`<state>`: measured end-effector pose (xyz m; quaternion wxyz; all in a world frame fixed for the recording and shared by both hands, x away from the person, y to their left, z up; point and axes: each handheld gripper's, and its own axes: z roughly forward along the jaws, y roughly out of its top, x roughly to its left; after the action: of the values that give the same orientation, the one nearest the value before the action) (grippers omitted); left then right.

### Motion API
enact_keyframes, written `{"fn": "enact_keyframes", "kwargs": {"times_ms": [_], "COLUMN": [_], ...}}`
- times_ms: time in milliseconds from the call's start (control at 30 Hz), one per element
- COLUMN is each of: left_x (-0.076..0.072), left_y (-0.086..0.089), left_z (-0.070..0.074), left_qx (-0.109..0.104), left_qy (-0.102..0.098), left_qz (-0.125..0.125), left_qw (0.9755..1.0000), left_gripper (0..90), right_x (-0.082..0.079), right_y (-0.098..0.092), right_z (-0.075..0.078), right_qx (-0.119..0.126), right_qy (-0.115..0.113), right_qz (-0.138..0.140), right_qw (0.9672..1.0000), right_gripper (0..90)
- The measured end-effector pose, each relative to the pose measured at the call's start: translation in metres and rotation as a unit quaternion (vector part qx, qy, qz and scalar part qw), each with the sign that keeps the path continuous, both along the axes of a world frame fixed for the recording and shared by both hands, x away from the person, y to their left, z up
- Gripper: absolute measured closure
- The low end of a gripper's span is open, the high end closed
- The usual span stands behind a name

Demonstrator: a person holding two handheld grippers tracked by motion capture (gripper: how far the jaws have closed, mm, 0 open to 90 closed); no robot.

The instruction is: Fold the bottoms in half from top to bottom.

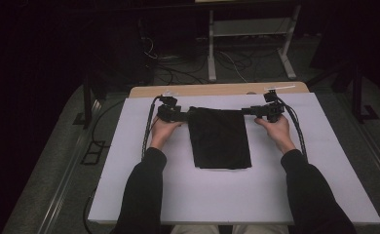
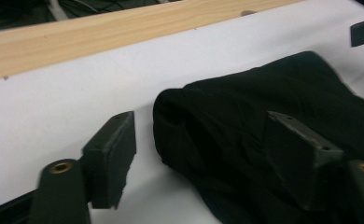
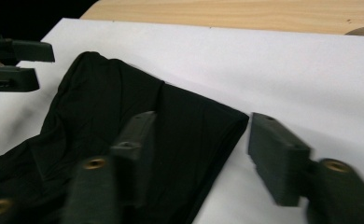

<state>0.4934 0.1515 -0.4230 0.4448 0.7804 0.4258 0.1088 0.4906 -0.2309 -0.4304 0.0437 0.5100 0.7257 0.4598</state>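
Note:
A black folded cloth [image 1: 219, 138] lies flat in the middle of the white board [image 1: 129, 185]. My left gripper [image 1: 183, 116] is at its far left corner, and my right gripper [image 1: 250, 111] is at its far right corner. In the left gripper view the jaws stand open astride the cloth's [image 2: 245, 116] rumpled corner, and the left gripper [image 2: 199, 122] is not closed on it. In the right gripper view the right gripper [image 3: 202, 116] is open too, one jaw over the cloth [image 3: 124, 107] and one over bare board. The left gripper [image 3: 33, 65] shows beyond it.
The wooden table's far edge [image 1: 217, 89] runs just behind the board. Beyond it, a metal frame stand [image 1: 249, 34] and cables [image 1: 178, 68] sit on the dark floor. The person's black sleeves [image 1: 144, 195] come in from the bottom.

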Motion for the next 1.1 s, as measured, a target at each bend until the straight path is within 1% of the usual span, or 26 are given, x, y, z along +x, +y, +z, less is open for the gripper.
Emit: {"fn": "enact_keyframes", "kwargs": {"times_ms": [67, 100, 167, 233, 300, 400, 533, 600, 733, 833, 900, 1000, 1100], "left_x": [-0.002, -0.003, -0.005, -0.006, -0.008, -0.012, -0.017, -0.020, -0.026, -0.032, -0.035, -0.042, -0.048], "left_y": [0.005, 0.007, 0.012, 0.015, 0.018, 0.022, 0.025, 0.026, 0.027, 0.027, 0.028, 0.028, 0.029], "left_z": [-0.001, -0.001, -0.002, -0.003, -0.004, -0.004, -0.003, -0.002, 0.001, 0.002, 0.003, 0.006, 0.008], "left_qx": [-0.012, -0.014, -0.022, -0.025, -0.028, -0.030, -0.032, -0.036, -0.026, -0.014, -0.015, -0.015, -0.011], "left_qy": [0.004, 0.005, 0.008, 0.013, 0.018, 0.016, 0.015, 0.012, 0.007, 0.004, 0.001, -0.015, -0.021], "left_qz": [0.003, 0.004, 0.003, 0.003, 0.005, 0.005, 0.001, -0.003, -0.006, -0.010, -0.012, -0.016, -0.023], "left_qw": [0.9999, 0.9999, 0.9997, 0.9996, 0.9994, 0.9994, 0.9994, 0.9993, 0.9996, 0.9998, 0.9998, 0.9996, 0.9995], "left_gripper": [18.5, 15.1, 11.4, 6.2, 2.8, 0.7, 0.0, 0.0, 0.0, 0.0, 0.0, 0.0, 0.0], "right_x": [-0.004, -0.006, -0.009, -0.012, -0.015, -0.020, -0.028, -0.032, -0.041, -0.048, -0.053, -0.060, -0.067], "right_y": [-0.002, -0.003, -0.004, -0.007, -0.008, -0.011, -0.014, -0.015, -0.017, -0.019, -0.020, -0.022, -0.026], "right_z": [0.000, 0.000, 0.000, 0.001, 0.002, 0.003, 0.004, 0.005, 0.007, 0.008, 0.010, 0.012, 0.015], "right_qx": [0.002, 0.001, -0.004, -0.001, -0.003, 0.001, 0.000, -0.005, -0.015, -0.015, -0.014, -0.013, -0.005], "right_qy": [-0.004, -0.005, -0.006, -0.006, -0.007, -0.010, -0.010, -0.010, -0.014, -0.017, -0.020, -0.024, -0.029], "right_qz": [0.001, 0.001, 0.000, -0.001, 0.005, 0.014, 0.018, 0.021, 0.028, 0.031, 0.032, 0.037, 0.037], "right_qw": [1.0000, 1.0000, 1.0000, 1.0000, 1.0000, 0.9999, 0.9998, 0.9997, 0.9994, 0.9993, 0.9992, 0.9990, 0.9989], "right_gripper": [32.2, 29.8, 24.0, 19.6, 14.0, 11.2, 0.6, 0.2, 0.2, 0.2, 0.2, 0.2, 0.2]}}
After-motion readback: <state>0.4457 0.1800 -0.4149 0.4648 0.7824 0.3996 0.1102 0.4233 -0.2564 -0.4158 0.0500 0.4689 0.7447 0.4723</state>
